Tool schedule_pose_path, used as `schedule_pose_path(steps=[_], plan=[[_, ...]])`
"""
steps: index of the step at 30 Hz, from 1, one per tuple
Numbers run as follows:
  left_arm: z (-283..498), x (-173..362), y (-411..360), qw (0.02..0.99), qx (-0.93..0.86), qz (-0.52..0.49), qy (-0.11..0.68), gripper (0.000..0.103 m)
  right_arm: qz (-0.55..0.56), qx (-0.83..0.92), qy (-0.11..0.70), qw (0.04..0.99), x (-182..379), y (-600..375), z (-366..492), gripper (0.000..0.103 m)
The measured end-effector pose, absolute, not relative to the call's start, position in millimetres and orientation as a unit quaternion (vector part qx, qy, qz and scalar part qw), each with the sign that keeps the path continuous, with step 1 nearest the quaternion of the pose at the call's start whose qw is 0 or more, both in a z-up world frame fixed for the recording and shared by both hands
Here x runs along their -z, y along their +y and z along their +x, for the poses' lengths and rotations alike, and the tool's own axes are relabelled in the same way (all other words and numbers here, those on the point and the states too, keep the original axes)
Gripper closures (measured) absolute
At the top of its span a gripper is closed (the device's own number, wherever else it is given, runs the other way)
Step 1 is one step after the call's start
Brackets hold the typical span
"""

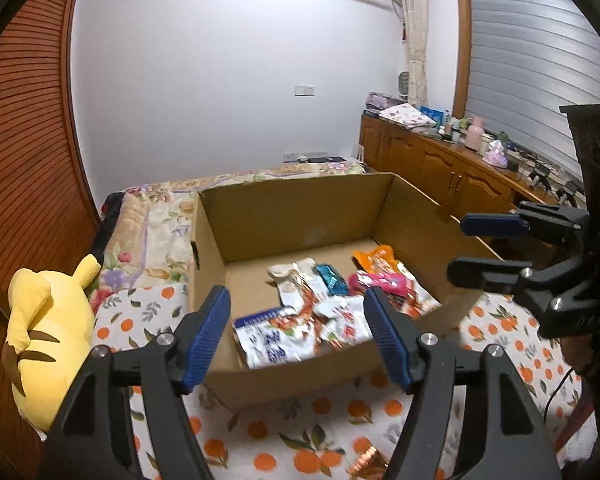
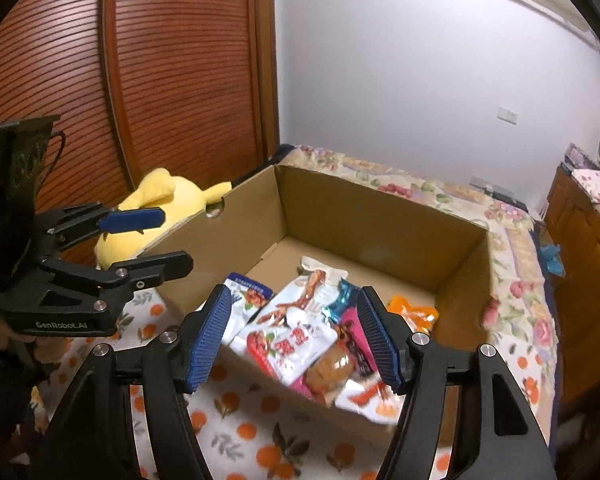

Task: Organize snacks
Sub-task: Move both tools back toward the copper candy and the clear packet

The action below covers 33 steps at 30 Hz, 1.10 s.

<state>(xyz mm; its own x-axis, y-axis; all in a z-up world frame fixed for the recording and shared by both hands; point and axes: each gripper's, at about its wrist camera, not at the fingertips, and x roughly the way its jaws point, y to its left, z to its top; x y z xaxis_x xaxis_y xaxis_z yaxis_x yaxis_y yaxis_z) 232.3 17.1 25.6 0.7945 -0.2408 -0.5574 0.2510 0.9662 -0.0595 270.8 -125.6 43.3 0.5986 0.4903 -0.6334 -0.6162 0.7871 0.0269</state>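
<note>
left tool (image 1: 298, 336): jaws apart, nothing between, tilted down | right tool (image 2: 296, 334): jaws apart, empty, tilted down

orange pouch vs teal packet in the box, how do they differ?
The orange pouch is orange and wider; the teal packet is shiny blue-green and narrow. The orange pouch lies alone on bare cardboard toward the box's far right; the teal packet is wedged in the pile, partly covered by other packs. Both lie inside the box, and neither is held.
</note>
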Motion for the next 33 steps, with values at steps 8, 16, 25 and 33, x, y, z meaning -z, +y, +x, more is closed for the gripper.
schedule_pose_path(steps=[8, 16, 25, 33], plan=[[195, -8, 0, 0.939, 0.142, 0.01, 0.313, 0.033, -0.098, -0.295, 0.323, 0.894, -41, -161, 224, 0.036], [171, 25, -18, 0.925, 0.147, 0.008, 0.35, 0.033, -0.098, -0.278, 0.35, 0.889, -15, -190, 195, 0.037], [173, 67, -27, 0.906, 0.14, -0.001, 0.398, 0.033, -0.091, -0.263, 0.404, 0.871, 33, -220, 182, 0.038], [174, 89, -32, 0.896, 0.138, -0.001, 0.422, 0.033, -0.088, -0.254, 0.444, 0.855, 71, -235, 181, 0.039]])
